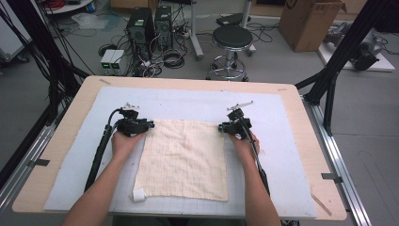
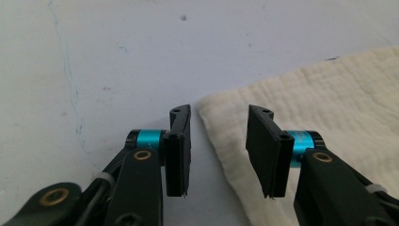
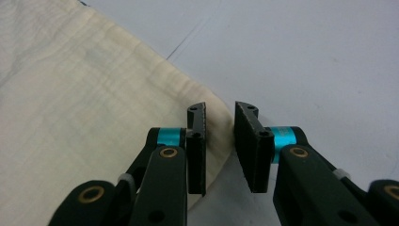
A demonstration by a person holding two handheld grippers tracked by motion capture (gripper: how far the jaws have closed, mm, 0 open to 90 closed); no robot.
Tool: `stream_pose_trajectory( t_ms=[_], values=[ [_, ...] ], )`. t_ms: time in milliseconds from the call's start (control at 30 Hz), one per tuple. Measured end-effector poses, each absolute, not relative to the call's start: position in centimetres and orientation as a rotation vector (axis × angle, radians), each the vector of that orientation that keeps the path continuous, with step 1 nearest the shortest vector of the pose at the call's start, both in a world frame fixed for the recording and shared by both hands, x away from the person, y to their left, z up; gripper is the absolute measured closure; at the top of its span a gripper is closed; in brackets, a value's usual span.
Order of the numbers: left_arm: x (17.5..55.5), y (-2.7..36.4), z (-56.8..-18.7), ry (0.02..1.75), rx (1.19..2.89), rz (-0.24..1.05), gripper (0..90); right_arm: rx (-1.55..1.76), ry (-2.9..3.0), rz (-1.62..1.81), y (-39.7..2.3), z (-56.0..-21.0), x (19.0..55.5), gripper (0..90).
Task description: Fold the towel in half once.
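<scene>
Cream crinkled cloth (image 1: 183, 157) lies flat, square; white tag (image 1: 139, 195) at corner.

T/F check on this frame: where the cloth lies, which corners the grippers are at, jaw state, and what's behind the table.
1. The cream cloth lies flat on the grey mat. True.
2. The left gripper has clamped a corner. False: jaws stand apart, astride the corner's edge.
3. The right gripper straddles a cloth corner. True.
4. Both grippers are at the cloth's near corners. False: at the far corners.
5. A black stool stands beyond the table. True.
</scene>
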State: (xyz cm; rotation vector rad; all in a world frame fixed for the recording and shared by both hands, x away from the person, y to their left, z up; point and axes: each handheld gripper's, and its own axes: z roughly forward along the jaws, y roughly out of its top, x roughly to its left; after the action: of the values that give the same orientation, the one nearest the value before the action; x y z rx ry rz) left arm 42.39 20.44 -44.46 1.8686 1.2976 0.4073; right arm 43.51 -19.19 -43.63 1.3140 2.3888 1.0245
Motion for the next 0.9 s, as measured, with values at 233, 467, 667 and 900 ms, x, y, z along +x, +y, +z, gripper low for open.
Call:
stream_pose_trajectory(
  t_ms=[233,467,667,900],
  values=[
    [43.1,19.7,-44.2,1.292,1.922,0.428,73.9,1.315,2.427,1.05,-19.0,-43.6,43.7,85.8],
    [43.1,20.2,-43.9,1.269,1.902,0.393,86.8,1.327,2.413,1.104,-19.5,-43.0,43.8,86.5],
    [42.8,20.8,-42.6,1.246,1.825,0.393,87.3,1.314,2.356,1.18,-20.2,-41.5,43.7,86.6],
    [42.7,22.0,-41.2,1.236,1.732,0.38,87.5,1.287,2.316,1.228,-20.4,-39.4,43.9,86.6]
  ],
)
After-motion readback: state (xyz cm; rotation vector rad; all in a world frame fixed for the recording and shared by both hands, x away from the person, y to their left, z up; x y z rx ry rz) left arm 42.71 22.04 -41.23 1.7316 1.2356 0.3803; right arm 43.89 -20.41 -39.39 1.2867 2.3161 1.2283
